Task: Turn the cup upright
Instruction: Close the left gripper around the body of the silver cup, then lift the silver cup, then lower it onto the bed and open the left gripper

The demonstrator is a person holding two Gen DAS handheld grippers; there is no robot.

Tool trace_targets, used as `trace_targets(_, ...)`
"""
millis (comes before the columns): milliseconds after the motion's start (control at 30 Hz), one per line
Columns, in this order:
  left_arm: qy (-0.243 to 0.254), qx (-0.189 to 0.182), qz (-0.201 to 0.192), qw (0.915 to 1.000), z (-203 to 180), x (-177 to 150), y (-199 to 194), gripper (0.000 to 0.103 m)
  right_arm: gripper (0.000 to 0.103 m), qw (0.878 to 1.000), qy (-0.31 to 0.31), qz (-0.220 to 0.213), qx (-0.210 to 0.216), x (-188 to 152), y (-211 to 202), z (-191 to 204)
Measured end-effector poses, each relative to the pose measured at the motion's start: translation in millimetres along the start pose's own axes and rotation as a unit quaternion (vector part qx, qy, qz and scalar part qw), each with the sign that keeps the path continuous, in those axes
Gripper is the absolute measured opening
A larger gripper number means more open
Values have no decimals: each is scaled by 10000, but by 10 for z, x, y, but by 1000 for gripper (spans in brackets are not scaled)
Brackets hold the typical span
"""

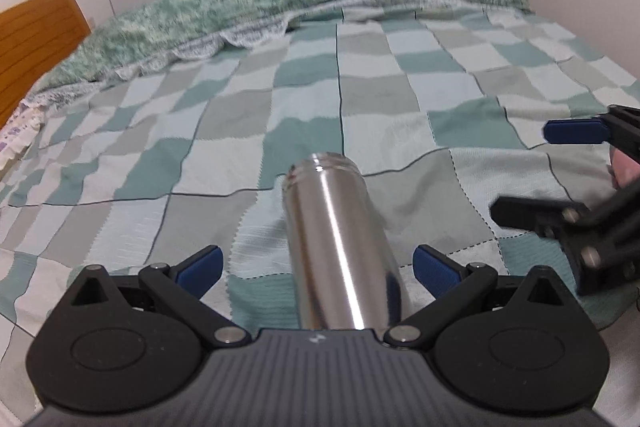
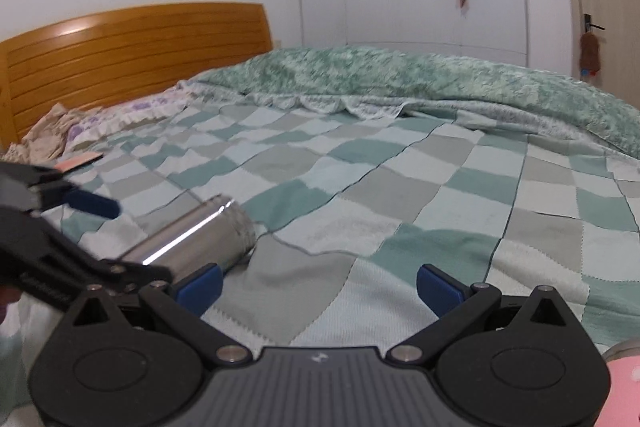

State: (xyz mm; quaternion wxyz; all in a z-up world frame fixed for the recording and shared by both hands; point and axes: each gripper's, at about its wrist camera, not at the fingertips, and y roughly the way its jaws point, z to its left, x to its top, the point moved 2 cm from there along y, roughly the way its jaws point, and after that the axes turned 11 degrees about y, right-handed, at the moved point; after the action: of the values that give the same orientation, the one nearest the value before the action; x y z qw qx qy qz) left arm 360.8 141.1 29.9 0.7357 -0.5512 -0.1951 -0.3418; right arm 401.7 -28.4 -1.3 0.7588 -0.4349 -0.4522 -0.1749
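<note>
**Lining up on the fallen cup**

Left wrist: the shiny steel cylindrical cup (image 1: 336, 247) lies sideways on the checked teal quilt (image 1: 160, 131), between the left gripper (image 1: 318, 265)'s spread jaws, untouched.

Right wrist: the right gripper (image 2: 320, 283) hovers beside it, jaws wide apart. Judging by this, next comes closing and tipping.

Bed (image 1: 400, 99) with checked blanket, steel cup (image 1: 340, 247) lying sideways

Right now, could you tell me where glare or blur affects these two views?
Left wrist view: a bright glare streak runs along the steel cup; the right gripper is motion-blurred. Right wrist view: glare on the cup; the left gripper is smeared.
</note>
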Motion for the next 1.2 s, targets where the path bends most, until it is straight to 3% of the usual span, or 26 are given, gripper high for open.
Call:
trace_targets(333, -133, -65, 792, 9968, -37, 79, 301, 102, 103, 9986, -448, 251, -89, -101, -88, 71)
trace_targets(400, -185, -134, 935, 9954, -36, 72, 339, 84, 103, 9985, -475, 263, -89, -108, -100, 68)
trace_targets(433, -261, -251, 1037, 9940, -32, 60, 359, 67, 103, 9985, -477, 261, -81, -110, -105, 64)
trace_targets(467, -371, -387, 1128, 9922, -31, 51, 375, 64, 103, 9985, -481, 263, -73, -111, -107, 62)
trace_targets(867, -500, -462, 930, 9933, -35, 3, 137, 63, 103, 9979, -615, 189, 10, -97, -178, 131)
trace_targets(1200, -558, -457, 635, 9954, -75, -4, -411, 63, 103, 9959, -910, 17, -13, -103, -582, 414)
